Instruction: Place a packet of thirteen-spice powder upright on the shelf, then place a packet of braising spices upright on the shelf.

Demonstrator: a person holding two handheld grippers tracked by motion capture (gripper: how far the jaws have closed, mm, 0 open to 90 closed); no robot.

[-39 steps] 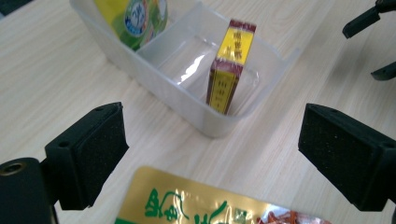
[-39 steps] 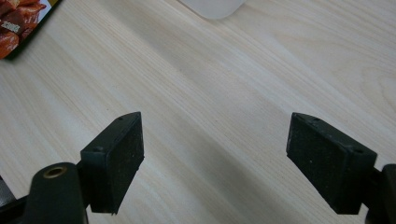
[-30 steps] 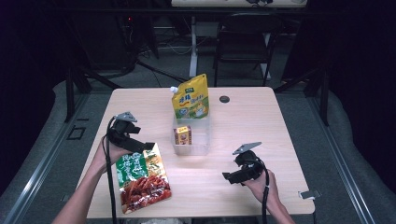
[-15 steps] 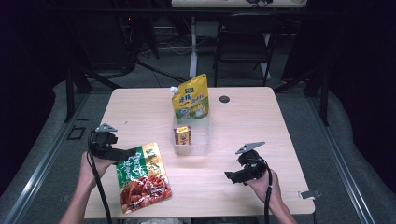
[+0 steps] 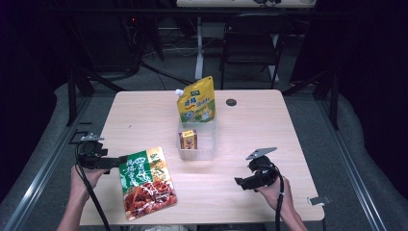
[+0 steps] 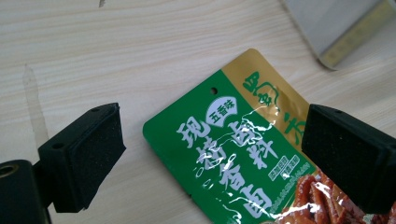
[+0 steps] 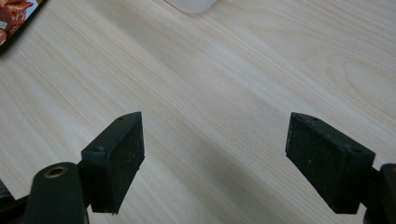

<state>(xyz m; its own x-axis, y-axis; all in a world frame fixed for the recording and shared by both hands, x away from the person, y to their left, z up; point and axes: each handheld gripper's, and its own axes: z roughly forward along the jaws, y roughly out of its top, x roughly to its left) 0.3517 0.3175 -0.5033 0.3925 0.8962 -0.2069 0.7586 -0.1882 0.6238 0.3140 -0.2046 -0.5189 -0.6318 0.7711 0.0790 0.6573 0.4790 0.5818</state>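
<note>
A green and red snack packet [image 5: 146, 185] lies flat on the table's near left. My left gripper [image 5: 119, 161] is at the packet's upper left corner, held low over the wood. In the left gripper view it [image 6: 212, 140] is open, and the packet's green top [image 6: 224, 177] lies on the table beyond and between the jaws, touching neither. My right gripper [image 5: 239, 182] hovers over bare table at the near right. Its jaws stand wide open [image 7: 215, 154] with nothing between them.
A clear container [image 5: 209, 144] at mid-table holds a small yellow box [image 5: 188, 139]. A yellow spouted pouch [image 5: 196, 101] stands upright just behind it. A small black disc [image 5: 231, 102] lies on the far side. The table's left edge [image 5: 91, 159] is close to my left hand.
My left gripper has drawn back to the left and a little nearer, from the packet's top edge to beside its upper left corner. The right gripper has barely moved.
</note>
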